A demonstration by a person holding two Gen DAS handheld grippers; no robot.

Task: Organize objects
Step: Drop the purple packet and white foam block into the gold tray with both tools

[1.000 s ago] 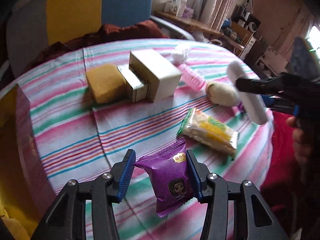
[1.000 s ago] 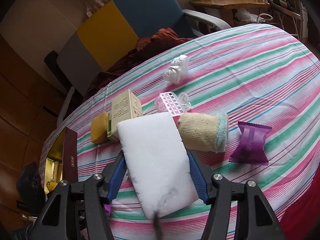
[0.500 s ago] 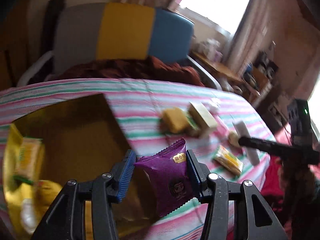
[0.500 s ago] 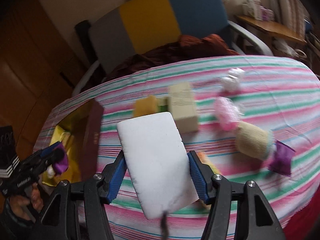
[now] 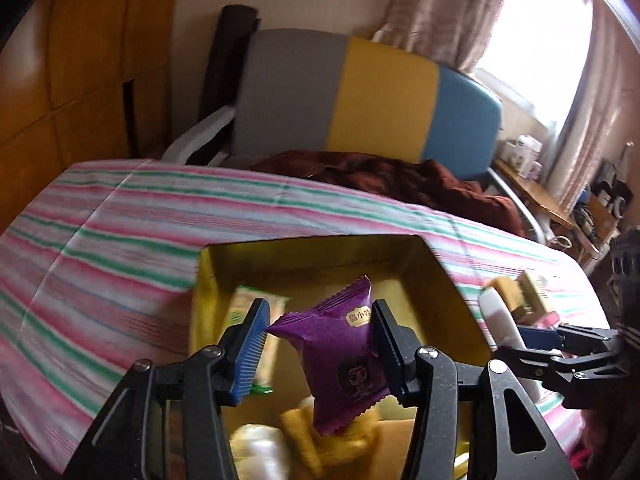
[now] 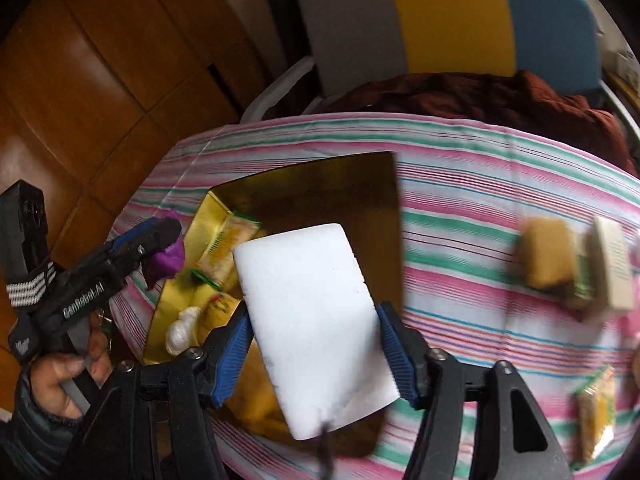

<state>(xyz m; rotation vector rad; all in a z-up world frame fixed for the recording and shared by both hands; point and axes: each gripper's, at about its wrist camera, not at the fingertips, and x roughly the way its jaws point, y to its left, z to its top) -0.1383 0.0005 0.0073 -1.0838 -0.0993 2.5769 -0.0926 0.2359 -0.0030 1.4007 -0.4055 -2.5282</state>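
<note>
Left tongs (image 5: 318, 344) pinch the purple packet (image 5: 340, 356) over the box (image 5: 400, 248); right tongs (image 6: 316, 344) clamp the white sponge (image 6: 312, 320). Both look light and squashy, so hold mid-body.

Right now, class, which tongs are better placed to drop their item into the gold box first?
Left. The left tongs hold the purple packet directly above the gold box; the right tongs' white sponge looks nearer its edge.

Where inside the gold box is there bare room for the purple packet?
The far half of the gold box, behind the purple packet, shows bare floor. The near end is crowded with a green-trimmed snack packet and yellow wrappers.
</note>
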